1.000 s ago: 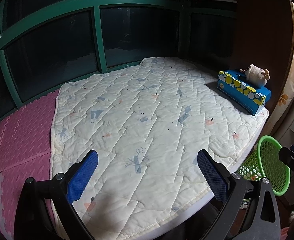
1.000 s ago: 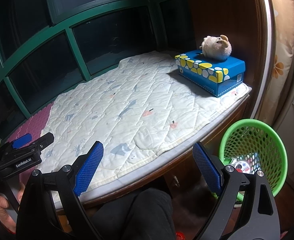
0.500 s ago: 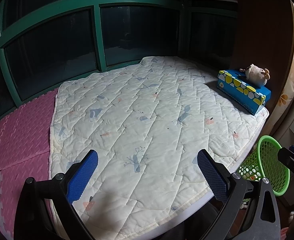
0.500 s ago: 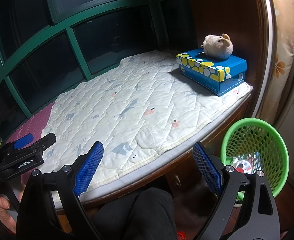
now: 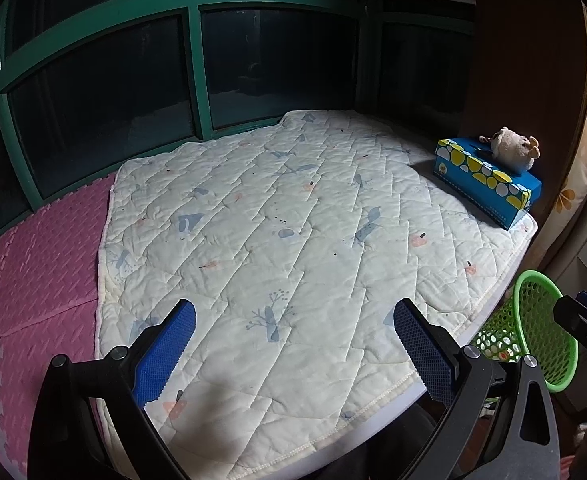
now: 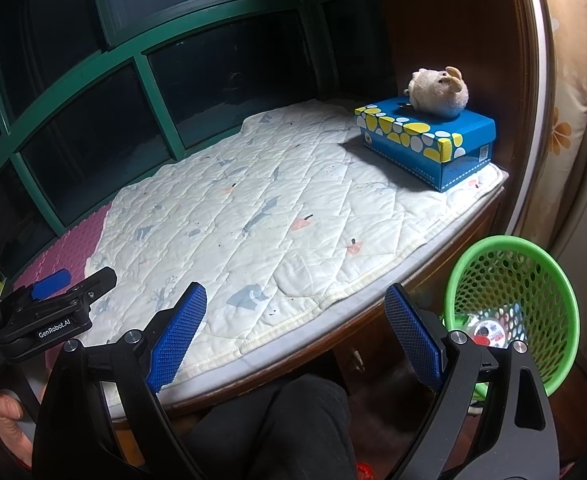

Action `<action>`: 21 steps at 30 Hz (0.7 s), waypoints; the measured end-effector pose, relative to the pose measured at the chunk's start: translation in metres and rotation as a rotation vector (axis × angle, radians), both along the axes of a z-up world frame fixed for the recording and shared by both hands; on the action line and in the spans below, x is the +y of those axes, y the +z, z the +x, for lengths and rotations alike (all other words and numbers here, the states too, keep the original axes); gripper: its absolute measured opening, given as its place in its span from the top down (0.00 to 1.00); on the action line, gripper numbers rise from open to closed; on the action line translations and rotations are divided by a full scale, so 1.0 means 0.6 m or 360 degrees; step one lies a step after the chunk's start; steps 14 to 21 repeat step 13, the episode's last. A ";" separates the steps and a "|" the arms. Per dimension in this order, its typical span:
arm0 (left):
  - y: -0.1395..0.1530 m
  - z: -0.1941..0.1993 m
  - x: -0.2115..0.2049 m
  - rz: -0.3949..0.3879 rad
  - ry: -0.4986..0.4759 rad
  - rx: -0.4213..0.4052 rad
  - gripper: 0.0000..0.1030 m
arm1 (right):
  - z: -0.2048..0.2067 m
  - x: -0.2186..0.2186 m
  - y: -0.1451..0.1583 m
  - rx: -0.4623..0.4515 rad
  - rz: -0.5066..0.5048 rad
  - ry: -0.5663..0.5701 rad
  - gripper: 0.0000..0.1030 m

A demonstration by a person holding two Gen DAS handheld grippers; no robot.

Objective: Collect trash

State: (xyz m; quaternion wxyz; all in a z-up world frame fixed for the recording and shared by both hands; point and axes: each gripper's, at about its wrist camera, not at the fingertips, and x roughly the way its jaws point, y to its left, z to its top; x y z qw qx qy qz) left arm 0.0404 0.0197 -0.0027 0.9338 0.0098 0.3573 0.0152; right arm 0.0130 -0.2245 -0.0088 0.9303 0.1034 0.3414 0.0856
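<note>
Bin (image 6: 509, 312): already holding some wrappers.
Quilt (image 5: 293, 240): showing no trash; job looking abt done.
L hand-held gripper (image 5: 293, 356): hanging released, empty.
R hand-held gripper (image 6: 297, 340): hanging released, empty.

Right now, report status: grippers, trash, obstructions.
Left gripper and right gripper open, empty. Green basket holds wrappers; no trash visible on the quilt. Nothing in the way.

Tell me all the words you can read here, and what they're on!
"GenRobot.AI": on the left tool.
"Data Acquisition System": on the left tool's body, small, only partly clear.
Blue box: small print and a code on its end, too small to read.
Wrapper in the green basket: too blurred.
</note>
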 end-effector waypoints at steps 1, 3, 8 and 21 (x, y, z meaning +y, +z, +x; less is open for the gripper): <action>-0.001 0.000 0.000 -0.0006 0.0002 0.0005 0.07 | 0.000 -0.001 0.000 -0.0002 0.0002 -0.0001 0.13; -0.002 0.001 0.000 -0.0013 -0.0001 0.0014 0.07 | 0.001 0.000 -0.001 0.0000 0.0007 0.0000 0.13; -0.004 0.002 -0.001 -0.0015 -0.0005 0.0023 0.07 | 0.000 -0.003 0.001 -0.0004 0.0004 -0.0006 0.13; -0.004 0.000 -0.001 0.0006 -0.0002 0.0018 0.07 | -0.003 -0.005 0.002 -0.0009 0.0008 -0.0008 0.13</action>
